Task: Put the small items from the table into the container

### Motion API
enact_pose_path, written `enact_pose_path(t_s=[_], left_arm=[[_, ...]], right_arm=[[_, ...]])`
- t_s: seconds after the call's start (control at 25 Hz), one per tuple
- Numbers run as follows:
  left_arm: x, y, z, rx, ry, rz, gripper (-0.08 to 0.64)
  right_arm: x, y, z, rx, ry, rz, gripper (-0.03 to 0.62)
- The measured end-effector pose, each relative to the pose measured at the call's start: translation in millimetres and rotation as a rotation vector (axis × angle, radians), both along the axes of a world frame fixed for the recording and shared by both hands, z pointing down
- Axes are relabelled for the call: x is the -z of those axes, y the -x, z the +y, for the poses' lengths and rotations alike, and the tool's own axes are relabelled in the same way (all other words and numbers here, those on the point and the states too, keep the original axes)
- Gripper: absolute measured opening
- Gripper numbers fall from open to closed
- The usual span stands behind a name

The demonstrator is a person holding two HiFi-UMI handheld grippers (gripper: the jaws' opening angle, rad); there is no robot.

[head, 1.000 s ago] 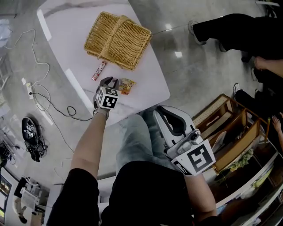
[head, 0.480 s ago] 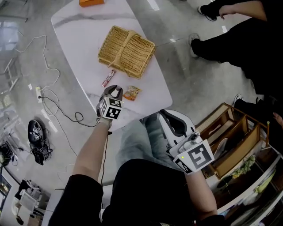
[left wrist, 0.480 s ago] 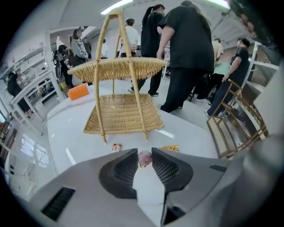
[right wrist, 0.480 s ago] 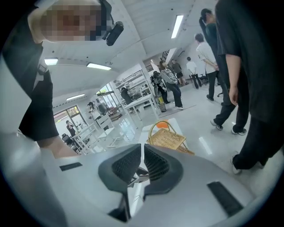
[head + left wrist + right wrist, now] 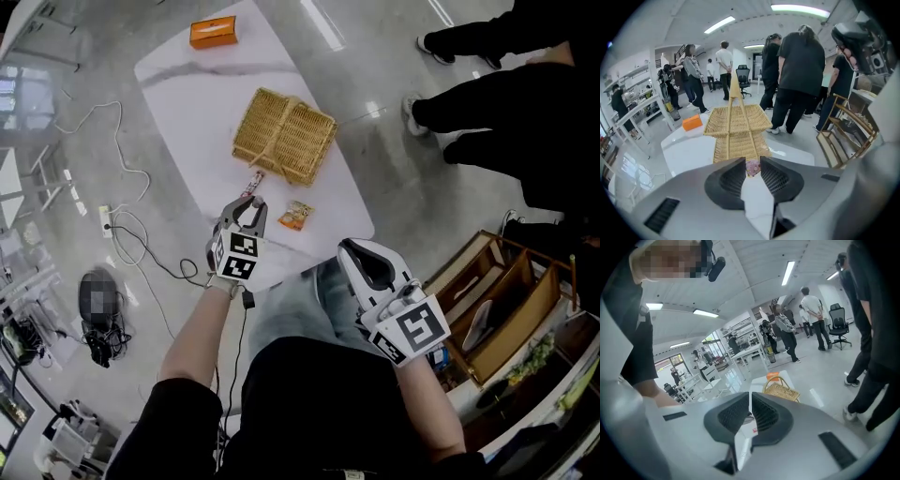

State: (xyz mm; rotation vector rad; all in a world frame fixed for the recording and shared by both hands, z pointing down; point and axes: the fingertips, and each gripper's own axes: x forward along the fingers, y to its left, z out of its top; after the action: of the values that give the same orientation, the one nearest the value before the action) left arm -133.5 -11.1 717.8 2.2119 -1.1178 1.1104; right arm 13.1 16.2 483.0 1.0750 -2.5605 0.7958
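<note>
A: Left gripper (image 5: pixel 251 200) — what's in it?
B: A pink candy (image 5: pixel 752 167), pinched at the jaw tips, above the table (image 5: pixel 187 108) near the wicker basket (image 5: pixel 284 136). Right gripper (image 5: pixel 750 397) closed, empty — orange packet (image 5: pixel 296 216) on the table.

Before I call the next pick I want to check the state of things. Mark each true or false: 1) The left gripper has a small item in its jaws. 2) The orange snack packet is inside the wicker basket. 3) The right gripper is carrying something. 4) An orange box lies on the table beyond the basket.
1) True. The left gripper is shut on a pink-wrapped item.
2) False. The orange snack packet lies on the table, outside the wicker basket.
3) False. The right gripper has its jaws together with nothing between them.
4) True. The orange box lies at the table's far end.
</note>
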Motion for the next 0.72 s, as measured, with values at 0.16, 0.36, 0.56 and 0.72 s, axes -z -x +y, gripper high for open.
enact_pose_path(t_s=[0.16, 0.36, 0.56, 0.72], left_arm=[[39, 10, -20, -0.012, -0.067, 0.011, 0.101], [72, 18, -60, -0.025, -0.146, 0.015, 0.101], [76, 20, -97, -0.033, -0.181, 0.014, 0.101], [62, 19, -118, -0.037, -0.172, 0.006, 0.101]], right_arm=[[10, 6, -2, -0.019, -0.015, -0.002, 0.011], [19, 10, -6, -0.040, -0.026, 0.004, 0.011], [26, 11, -6, -0.068, -0.028, 0.011, 0.011], [24, 12, -6, -0.087, -0.024, 0.015, 0.011]])
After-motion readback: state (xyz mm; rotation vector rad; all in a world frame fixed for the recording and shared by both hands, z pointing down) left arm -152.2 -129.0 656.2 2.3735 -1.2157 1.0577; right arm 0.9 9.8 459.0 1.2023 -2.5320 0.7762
